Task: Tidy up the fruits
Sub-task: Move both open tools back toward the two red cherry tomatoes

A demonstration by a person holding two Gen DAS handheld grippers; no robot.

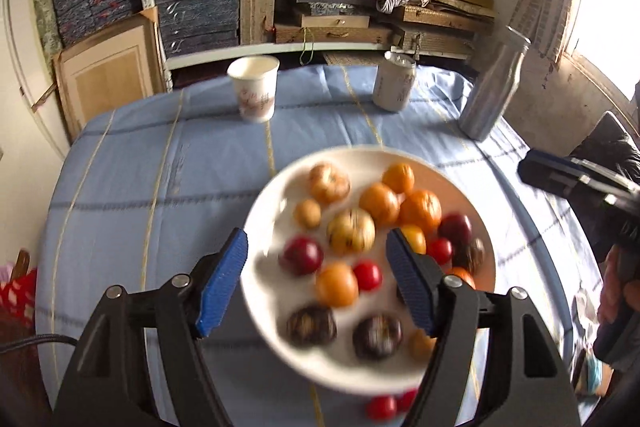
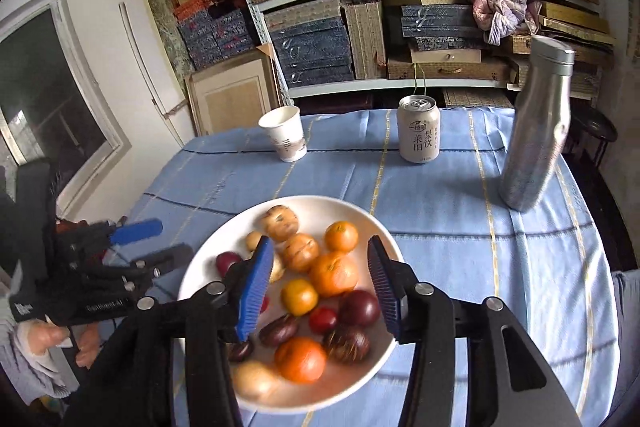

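Both tongs hang above the white plate [image 2: 372, 227] of fruit on the blue-clothed worktop [image 2: 460, 211], holding nothing. The left tongs [image 1: 316, 279] stand wide apart, the right tongs [image 2: 320, 291] partly open, pads clear of the fruit. Two red tomatoes [image 1: 384, 407] lie on the cloth just beside the plate.

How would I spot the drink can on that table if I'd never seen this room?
Start at the blue tablecloth and look past the white plate of fruit to the far edge, by the shelves. Three containers stand there in a row; the can is the middle one, between a paper cup and a tall steel bottle. It alone is short, pale, with a pull-tab top and dark printed lettering.
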